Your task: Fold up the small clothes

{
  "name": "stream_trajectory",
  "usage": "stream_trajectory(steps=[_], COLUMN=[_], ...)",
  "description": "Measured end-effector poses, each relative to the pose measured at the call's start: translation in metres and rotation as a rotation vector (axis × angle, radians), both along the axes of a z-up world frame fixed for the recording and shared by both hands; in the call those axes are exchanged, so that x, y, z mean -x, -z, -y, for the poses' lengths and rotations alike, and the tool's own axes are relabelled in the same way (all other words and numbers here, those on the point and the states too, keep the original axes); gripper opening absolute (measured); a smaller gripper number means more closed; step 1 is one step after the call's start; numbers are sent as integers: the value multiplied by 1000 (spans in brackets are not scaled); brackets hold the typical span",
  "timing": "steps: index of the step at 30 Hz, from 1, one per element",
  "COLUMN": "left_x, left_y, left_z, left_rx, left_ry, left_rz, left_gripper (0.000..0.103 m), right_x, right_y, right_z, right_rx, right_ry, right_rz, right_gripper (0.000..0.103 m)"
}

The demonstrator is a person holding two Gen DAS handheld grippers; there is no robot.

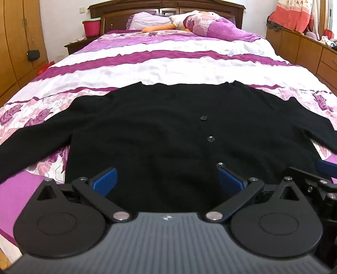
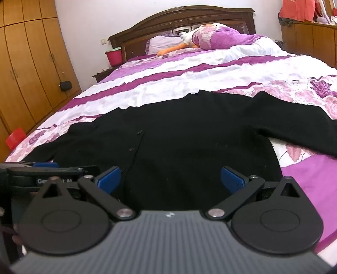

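A black buttoned cardigan (image 1: 160, 130) lies flat, front up, on the bed, with both sleeves spread outward. It also shows in the right wrist view (image 2: 189, 134). My left gripper (image 1: 167, 181) is open and empty over the cardigan's bottom hem, left of the button line. My right gripper (image 2: 170, 179) is open and empty over the hem, right of the button line. The right gripper's blue finger (image 1: 326, 166) shows at the left view's right edge. The left gripper (image 2: 42, 168) shows at the right view's left edge.
The bed has a purple and white floral quilt (image 1: 168, 65) with pillows and a plush toy (image 1: 189, 19) near the dark headboard. Wooden wardrobes (image 1: 12, 42) stand left, a low cabinet (image 1: 305, 48) stands right, and a red bucket (image 1: 91, 27) sits on a nightstand.
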State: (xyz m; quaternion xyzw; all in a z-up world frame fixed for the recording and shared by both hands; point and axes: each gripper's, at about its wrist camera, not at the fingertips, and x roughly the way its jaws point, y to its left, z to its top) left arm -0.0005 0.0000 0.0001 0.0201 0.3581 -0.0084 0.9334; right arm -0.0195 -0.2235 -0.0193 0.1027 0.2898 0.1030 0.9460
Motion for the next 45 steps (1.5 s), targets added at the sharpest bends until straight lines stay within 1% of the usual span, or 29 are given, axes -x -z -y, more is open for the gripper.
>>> stream_trajectory(steps=[3,5,6,8,11,16,20,23,30,39,45], left_x=[0,0,0,1,-1,-1,2,3,6,7,6], left_y=[0,1,1,2,1,1,-1,-2,-5,-5,-5], left_z=[1,-3,-4,-2,-6,-5,-3,-3,-5,-4,-3], left_rx=[9,16,19,24,37,37,35,35,45,38,39], left_ry=[-1,-10,-12,-22,-26,-26,-25,-26,-38,-37,-35], left_rz=[-5,-6,-7,-15,-20,-23,-16,-14,-15,-20,-23], left_gripper=[103,103,103,103,103,103,103,103,103,103,103], right_x=[1,-1,-1,-1,2,8,10,7,9,8,7], right_y=[0,1,5,7,6,6,4,4,3,4,6], right_z=[0,1,3,3,5,13,18,20,18,19,24], right_rx=[-7,-26,-35,-55,-64,-109,-138,-139,-130,-128,-138], right_ry=[20,10,-7,-6,-8,2,7,5,-2,-2,15], right_rz=[-6,-30,-35,-37,-17,31,28,9,4,-16,-28], right_gripper=[103,103,103,103,103,103,103,103,103,103,103])
